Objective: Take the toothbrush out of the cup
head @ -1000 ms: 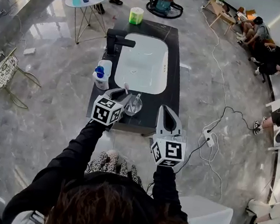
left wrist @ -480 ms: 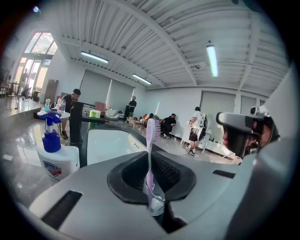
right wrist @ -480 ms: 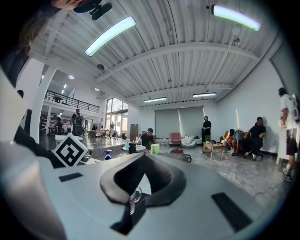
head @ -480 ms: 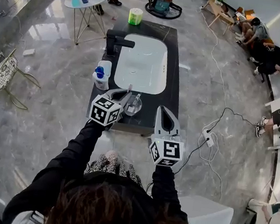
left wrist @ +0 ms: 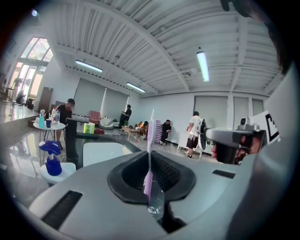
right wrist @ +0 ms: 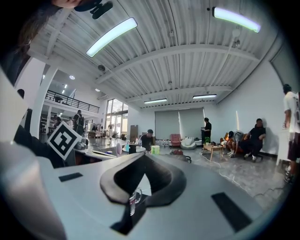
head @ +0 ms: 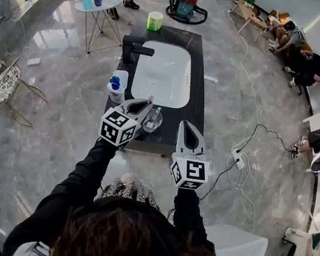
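Observation:
A lilac-and-white toothbrush [left wrist: 149, 180] stands upright between the jaws of my left gripper [left wrist: 151, 154], its bristled head [left wrist: 156, 131] above the jaws. Those jaws are closing, with their pads on the handle. In the head view the left gripper [head: 145, 106] holds the toothbrush [head: 150, 100] just above and left of the clear glass cup [head: 154, 119], which stands on the black counter [head: 195, 109] near its front edge. My right gripper [head: 187, 128] is shut and empty, level, right of the cup. The cup [right wrist: 134, 199] shows low through the slit of the right gripper [right wrist: 140, 164].
A white sink [head: 162, 71] is set in the counter, with a black tap [head: 133, 48] at its left. A blue-topped white bottle [head: 117, 86] stands left of the cup and a green roll [head: 156, 19] at the far end. Cables [head: 236, 156] lie on the floor at right.
The left gripper's jaws have closed on the toothbrush and it has risen, lifting the brush up from the cup. The right gripper has stayed where it was.

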A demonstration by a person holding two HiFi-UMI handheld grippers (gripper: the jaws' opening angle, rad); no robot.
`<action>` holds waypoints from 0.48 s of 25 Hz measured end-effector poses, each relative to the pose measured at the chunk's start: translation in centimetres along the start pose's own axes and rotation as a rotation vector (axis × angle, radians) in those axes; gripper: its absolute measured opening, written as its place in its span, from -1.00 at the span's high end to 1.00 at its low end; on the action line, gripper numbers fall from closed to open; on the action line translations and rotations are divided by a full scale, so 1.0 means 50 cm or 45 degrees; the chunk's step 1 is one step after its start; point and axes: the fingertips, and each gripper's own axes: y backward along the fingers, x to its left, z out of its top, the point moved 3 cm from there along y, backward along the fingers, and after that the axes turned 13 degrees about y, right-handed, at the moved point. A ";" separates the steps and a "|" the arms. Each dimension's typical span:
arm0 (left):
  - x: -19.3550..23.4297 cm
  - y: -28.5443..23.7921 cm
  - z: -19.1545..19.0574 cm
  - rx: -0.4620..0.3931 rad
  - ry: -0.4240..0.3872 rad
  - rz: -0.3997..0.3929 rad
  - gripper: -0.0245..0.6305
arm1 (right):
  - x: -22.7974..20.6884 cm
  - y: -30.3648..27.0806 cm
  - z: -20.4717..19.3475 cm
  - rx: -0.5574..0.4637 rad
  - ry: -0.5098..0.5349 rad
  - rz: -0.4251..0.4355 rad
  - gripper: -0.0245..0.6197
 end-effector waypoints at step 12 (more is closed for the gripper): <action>-0.116 0.046 0.132 -0.144 -0.089 -0.181 0.86 | -0.006 0.013 0.014 -0.032 -0.016 -0.004 0.91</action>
